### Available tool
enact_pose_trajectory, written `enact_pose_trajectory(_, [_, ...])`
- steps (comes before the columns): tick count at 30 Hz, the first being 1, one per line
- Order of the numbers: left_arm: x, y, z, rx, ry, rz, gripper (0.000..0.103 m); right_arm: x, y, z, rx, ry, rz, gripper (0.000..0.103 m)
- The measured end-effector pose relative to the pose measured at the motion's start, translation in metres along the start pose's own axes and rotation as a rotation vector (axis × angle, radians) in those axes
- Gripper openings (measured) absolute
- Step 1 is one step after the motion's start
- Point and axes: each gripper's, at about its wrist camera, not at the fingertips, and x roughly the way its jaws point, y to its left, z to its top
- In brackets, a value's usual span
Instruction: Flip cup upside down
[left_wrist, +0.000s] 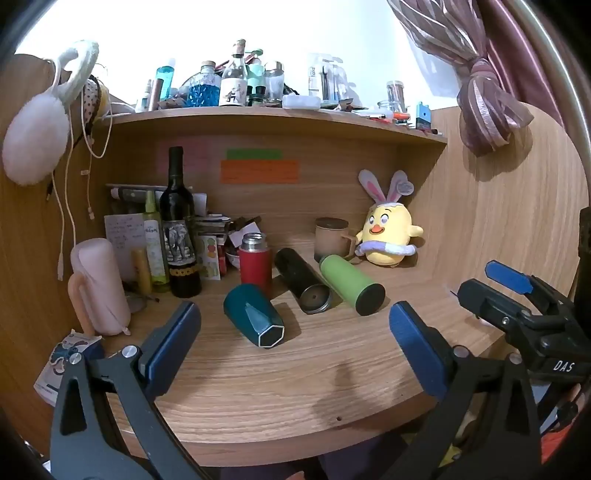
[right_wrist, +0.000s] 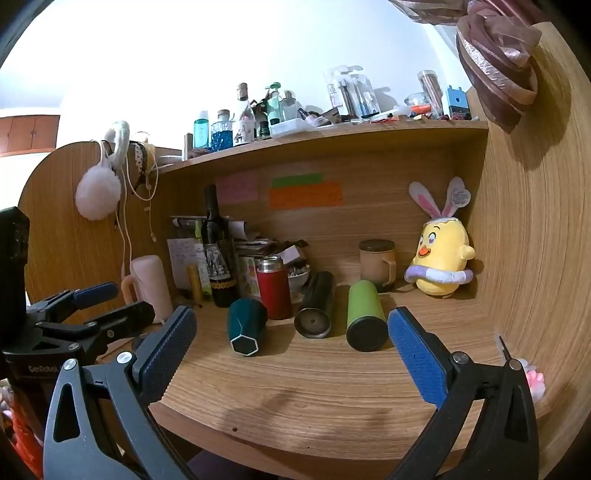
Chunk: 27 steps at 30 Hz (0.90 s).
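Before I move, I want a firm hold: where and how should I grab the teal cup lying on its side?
Grip the teal cup across its mid-body, coming down from above with the open left hand-held gripper. It lies on the desk, hexagonal base toward the camera; its flat facets probably seat the pads well.

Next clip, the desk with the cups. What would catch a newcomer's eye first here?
Probably the three containers lying on their sides mid-desk: a teal faceted cup on the left, a black flask in the middle and a green tumbler on the right, with a red flask upright just behind them. Next, the yellow chick plush with bunny ears in the back right corner. Both the left gripper and right gripper hang open in front, holding nothing.
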Motion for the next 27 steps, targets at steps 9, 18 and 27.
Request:
enact_pose_trajectory(9, [0.0013, -0.0016, 0.0001, 0.015, 0.006, 0.007, 0.103, -0.0003, 0.002, 0.0009, -0.013, -0.006, -0.003, 0.103])
enact_pose_trajectory(18, [-0.0012, -0.003, -0.0008, 0.01, 0.003, 0.006, 0.103, 0.0029, 0.0026, 0.0013, -0.007, -0.007, -0.002, 0.103])
enact_pose_trajectory(27, [-0.0067, -0.0064, 0.0019, 0.008, -0.003, 0.002, 0.103, 0.0051, 0.0038, 0.003, -0.008, -0.009, -0.003, 0.103])
